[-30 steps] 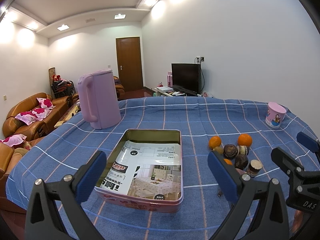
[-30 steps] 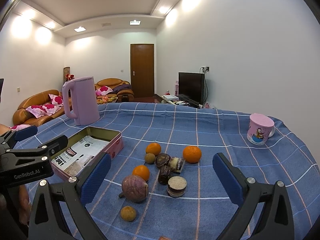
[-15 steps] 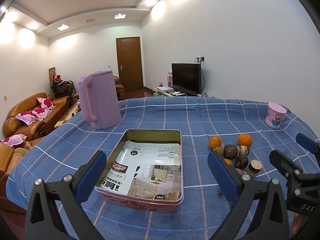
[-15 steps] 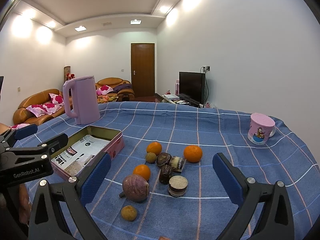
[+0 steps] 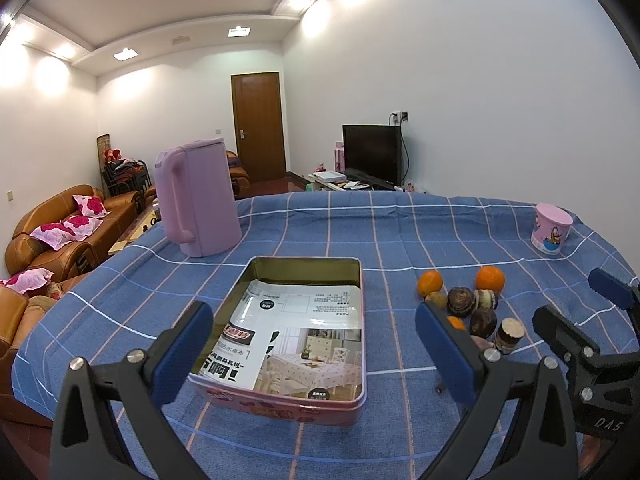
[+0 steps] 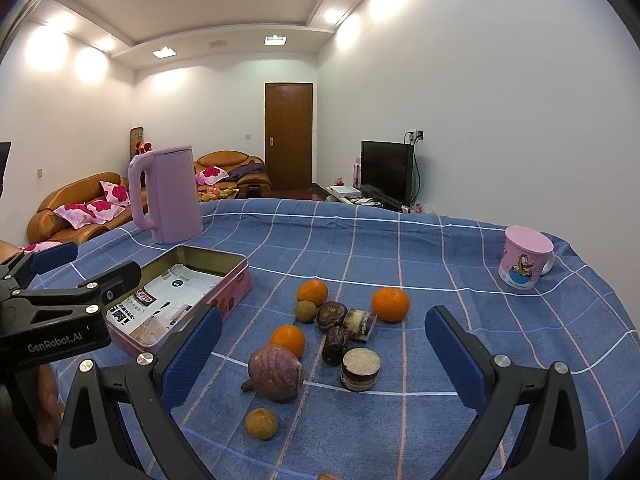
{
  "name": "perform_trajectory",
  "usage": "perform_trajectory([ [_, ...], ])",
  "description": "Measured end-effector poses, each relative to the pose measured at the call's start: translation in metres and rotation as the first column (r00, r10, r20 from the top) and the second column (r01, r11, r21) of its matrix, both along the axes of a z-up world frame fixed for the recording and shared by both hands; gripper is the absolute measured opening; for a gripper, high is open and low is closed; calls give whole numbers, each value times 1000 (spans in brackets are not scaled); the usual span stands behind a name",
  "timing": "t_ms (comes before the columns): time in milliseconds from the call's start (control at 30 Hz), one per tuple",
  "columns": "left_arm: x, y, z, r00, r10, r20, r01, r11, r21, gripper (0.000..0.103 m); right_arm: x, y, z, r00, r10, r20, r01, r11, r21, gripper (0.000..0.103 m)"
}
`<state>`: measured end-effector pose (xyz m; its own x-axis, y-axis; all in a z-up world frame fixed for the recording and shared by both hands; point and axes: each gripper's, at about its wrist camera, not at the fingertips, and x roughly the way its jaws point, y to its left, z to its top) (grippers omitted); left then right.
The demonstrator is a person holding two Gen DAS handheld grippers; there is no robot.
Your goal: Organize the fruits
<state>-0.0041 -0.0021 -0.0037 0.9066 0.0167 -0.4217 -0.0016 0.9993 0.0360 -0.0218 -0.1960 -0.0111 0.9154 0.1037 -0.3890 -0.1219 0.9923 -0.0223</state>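
Observation:
A pink tin box lined with printed paper lies open on the blue checked tablecloth; it also shows in the right wrist view. To its right is a cluster of fruits and snacks: three oranges, a purple round fruit, small brown fruits, dark cakes and a small round cake. My left gripper is open and empty, above the box's near end. My right gripper is open and empty, above the cluster's near side.
A pink kettle stands behind the box at the back left. A pink cartoon mug sits at the back right near the table edge. Sofas, a television and a door lie beyond the table.
The right wrist view has crept slightly forward toward the fruit cluster. The left gripper has hardly moved. Both grippers stay open.

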Motion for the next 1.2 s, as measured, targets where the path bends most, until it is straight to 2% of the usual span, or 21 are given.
perform_trajectory([
  [500,1,-3,-7,1000,-3,-15,3,1000,3,103,6,-4,-14,999,10,-42,-9,1000,8,102],
  [833,10,4,-23,998,16,-63,-16,1000,-10,103,9,-4,-49,989,25,-148,-28,999,-17,101],
  [867,10,4,-24,998,18,-62,-18,1000,-12,103,10,-3,-51,987,34,-158,-37,999,-20,99],
  [1000,8,3,-25,998,8,-56,-9,1000,-17,103,12,7,-62,973,92,-213,-100,995,-23,76],
  [1133,6,-1,-24,999,-7,-51,6,1000,-19,103,12,16,-70,958,146,-247,-154,988,-16,68],
  [1200,6,-4,-24,998,-16,-54,15,1000,-21,103,14,17,-75,945,173,-277,-179,984,5,56],
])
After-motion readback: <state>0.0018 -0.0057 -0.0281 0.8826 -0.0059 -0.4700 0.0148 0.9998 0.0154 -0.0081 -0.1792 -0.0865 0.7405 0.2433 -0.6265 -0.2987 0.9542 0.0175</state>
